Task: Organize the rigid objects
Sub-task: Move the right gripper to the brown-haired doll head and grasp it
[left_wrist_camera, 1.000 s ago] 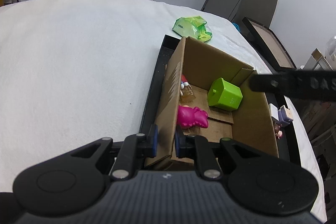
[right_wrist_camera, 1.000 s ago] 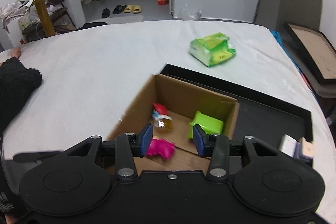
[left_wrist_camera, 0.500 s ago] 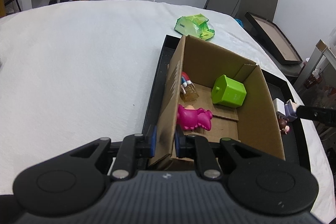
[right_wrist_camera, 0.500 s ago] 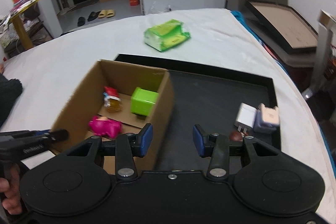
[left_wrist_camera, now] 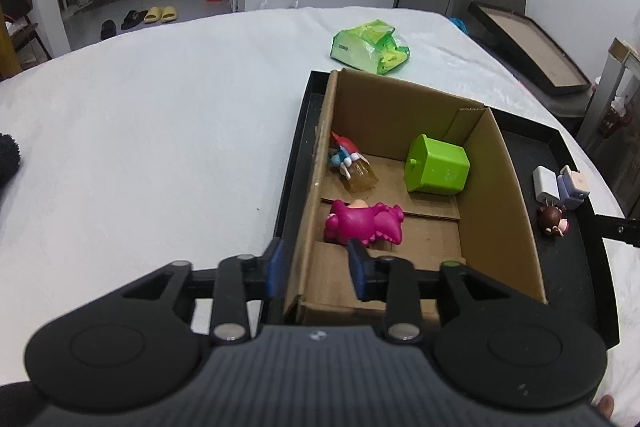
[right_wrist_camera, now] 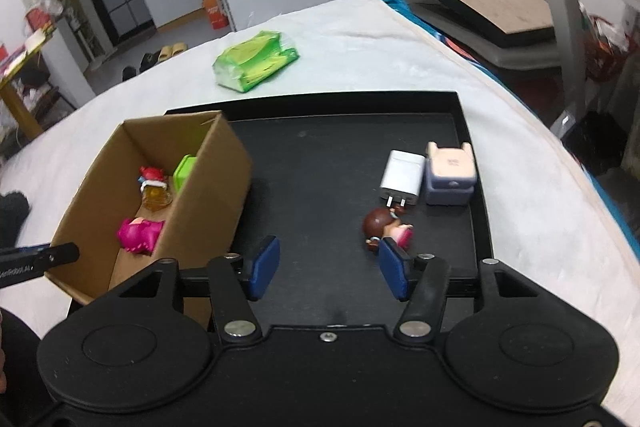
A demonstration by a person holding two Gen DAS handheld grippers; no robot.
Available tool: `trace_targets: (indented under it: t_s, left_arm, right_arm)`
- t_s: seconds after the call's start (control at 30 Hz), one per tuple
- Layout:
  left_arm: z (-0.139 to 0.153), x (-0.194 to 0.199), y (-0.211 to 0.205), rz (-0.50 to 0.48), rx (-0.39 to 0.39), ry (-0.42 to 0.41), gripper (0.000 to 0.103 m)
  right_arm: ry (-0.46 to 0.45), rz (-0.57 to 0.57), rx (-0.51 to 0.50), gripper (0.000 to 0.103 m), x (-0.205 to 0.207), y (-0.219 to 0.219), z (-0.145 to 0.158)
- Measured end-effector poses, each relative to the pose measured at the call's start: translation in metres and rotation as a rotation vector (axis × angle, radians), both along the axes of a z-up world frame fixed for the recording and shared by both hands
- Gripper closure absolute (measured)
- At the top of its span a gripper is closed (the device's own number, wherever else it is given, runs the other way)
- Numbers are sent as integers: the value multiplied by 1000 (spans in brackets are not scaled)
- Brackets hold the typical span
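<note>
Sitting at the left of the black tray (right_wrist_camera: 460,107), the cardboard box (left_wrist_camera: 500,187) already holds a pink toy (left_wrist_camera: 362,223), a little bottle figure (left_wrist_camera: 352,167) and a green cube (left_wrist_camera: 436,167). The left gripper (left_wrist_camera: 316,269) has just spread its fingers off the box wall. Three things still wait at the right: a white plug (right_wrist_camera: 402,173), a small case (right_wrist_camera: 450,173) and a doll (right_wrist_camera: 386,227). The right gripper (right_wrist_camera: 328,269), fingers spreading and empty, hovers near the doll.

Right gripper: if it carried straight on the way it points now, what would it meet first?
Probably the bare floor of the black tray. The right gripper, jaws just opened and empty, aims left of the brown-haired doll; depth is uncertain.
</note>
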State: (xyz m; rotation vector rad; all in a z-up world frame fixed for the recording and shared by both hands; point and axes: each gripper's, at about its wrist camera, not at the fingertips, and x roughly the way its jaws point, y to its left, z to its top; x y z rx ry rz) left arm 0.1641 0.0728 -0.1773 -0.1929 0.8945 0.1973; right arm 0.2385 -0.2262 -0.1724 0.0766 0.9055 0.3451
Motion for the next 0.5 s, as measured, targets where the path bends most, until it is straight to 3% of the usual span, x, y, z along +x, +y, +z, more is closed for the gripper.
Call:
trace_targets:
  t_s: [0.17,0.5]
  left_arm:
    - [3,6,-16,-17,84,23,56]
    - [2,23,-35,-4,170,59,51]
  right_arm:
    - [12,-52,15,37,10,-19,-14]
    - [59,-115,43,28,41,-31,-49]
